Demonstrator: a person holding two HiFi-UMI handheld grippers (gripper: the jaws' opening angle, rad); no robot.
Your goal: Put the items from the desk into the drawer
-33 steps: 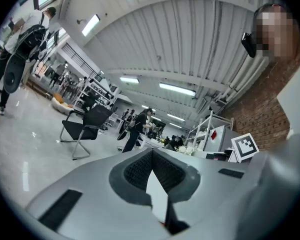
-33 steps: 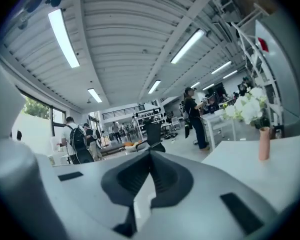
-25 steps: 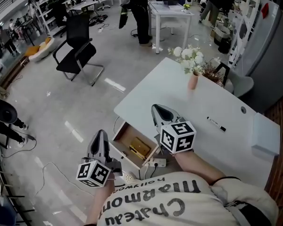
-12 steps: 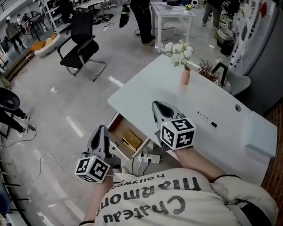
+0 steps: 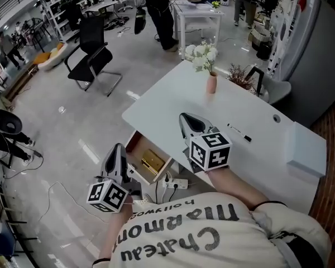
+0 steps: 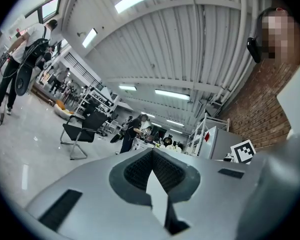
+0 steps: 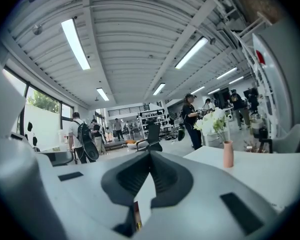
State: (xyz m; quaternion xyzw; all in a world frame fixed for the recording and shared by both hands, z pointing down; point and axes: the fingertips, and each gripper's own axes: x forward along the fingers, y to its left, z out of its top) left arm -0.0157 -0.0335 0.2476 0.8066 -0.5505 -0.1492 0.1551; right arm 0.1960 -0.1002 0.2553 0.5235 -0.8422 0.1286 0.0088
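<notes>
My left tool (image 5: 116, 156) is pressed shut, holding nothing. The drawer (image 5: 135, 149) hangs open with a gold box (image 5: 152, 162) already inside. My right tool (image 5: 191, 126) is shut and empty too. The black marker (image 5: 239, 133) lies on the worktop (image 5: 173, 105), so I'd say it's not done yet.

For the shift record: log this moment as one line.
left gripper: shut, empty, beside open drawer | right gripper: shut, empty, over desk | drawer: gold item inside | marker: on desk

Black office chair (image 5: 95, 54) parked out on the grey floor (image 5: 72, 121), and someone (image 5: 159, 15) standing by a white table (image 5: 198, 10) way behind it.
</notes>
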